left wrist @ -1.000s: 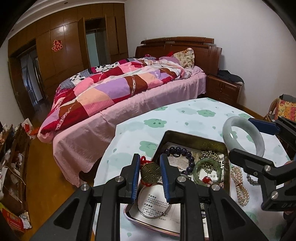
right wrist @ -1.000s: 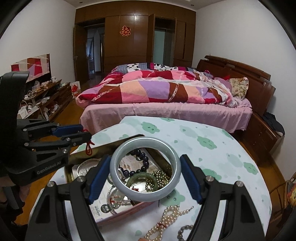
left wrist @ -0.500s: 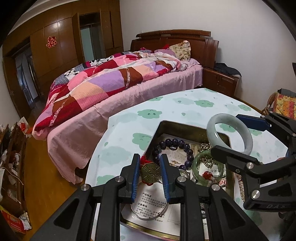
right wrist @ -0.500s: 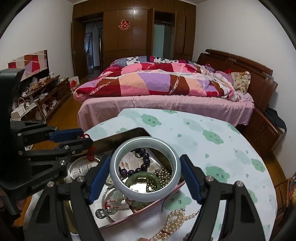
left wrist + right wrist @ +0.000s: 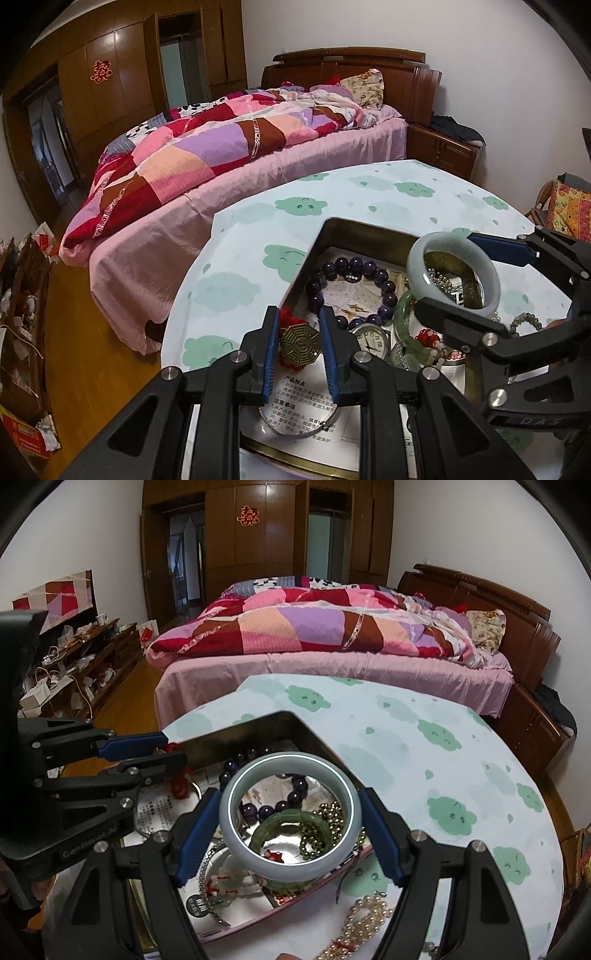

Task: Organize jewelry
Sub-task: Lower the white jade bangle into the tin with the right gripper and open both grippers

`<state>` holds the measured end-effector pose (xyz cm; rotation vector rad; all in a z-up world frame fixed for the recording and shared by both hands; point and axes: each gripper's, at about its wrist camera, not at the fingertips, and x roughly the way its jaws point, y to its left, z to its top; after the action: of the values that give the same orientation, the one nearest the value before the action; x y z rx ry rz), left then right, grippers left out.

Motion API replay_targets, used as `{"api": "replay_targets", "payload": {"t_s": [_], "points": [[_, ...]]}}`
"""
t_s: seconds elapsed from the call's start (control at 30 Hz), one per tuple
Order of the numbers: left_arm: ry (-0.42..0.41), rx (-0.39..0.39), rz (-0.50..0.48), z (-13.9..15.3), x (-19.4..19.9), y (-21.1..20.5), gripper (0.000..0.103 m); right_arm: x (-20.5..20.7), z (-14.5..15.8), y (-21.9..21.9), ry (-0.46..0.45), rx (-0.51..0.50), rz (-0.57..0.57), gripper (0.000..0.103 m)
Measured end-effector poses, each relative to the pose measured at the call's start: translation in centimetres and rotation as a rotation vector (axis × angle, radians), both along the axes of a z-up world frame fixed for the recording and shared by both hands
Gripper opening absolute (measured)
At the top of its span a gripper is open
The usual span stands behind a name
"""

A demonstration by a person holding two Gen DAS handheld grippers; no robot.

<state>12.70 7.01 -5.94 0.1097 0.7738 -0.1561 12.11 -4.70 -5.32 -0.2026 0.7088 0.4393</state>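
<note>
Left gripper [image 5: 298, 345]: clenched on a brass octagonal bagua charm with red cord [image 5: 299, 344], held above the near left part of the tin.
Charm handling: I judge it light, stiff and flat; the pads on opposite edges suit it, and the cord will dangle.
Tin: a rectangular metal tin tray [image 5: 258, 725] on the round cloud-print tablecloth [image 5: 424, 746], at 12 o'clock of both grippers.
Tin contents: dark purple bead bracelet [image 5: 351, 284], green jade bangle [image 5: 291, 830], round-faced wristwatch [image 5: 371, 339], gold bead strand [image 5: 332, 819].
Right gripper [image 5: 288, 818]: grasping a pale grey-green jade bangle [image 5: 290, 871] across its outer rim, over the tin's middle.
Bangle handling: likely heavy, rigid, slippery and brittle; best set down low.
Outside tin: pearl necklace [image 5: 364, 919] at 5 o'clock of the bangle.
</note>
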Motion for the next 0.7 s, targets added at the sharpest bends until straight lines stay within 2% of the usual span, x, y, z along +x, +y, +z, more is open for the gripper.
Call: {"api": "replay_targets", "payload": {"t_s": [0.7], "points": [[0.025, 0.009, -0.001, -1.1, 0.2, -0.2, 0.023, 0.4, -1.8, 0.1, 0.054, -0.011, -0.007, 0.077]]}}
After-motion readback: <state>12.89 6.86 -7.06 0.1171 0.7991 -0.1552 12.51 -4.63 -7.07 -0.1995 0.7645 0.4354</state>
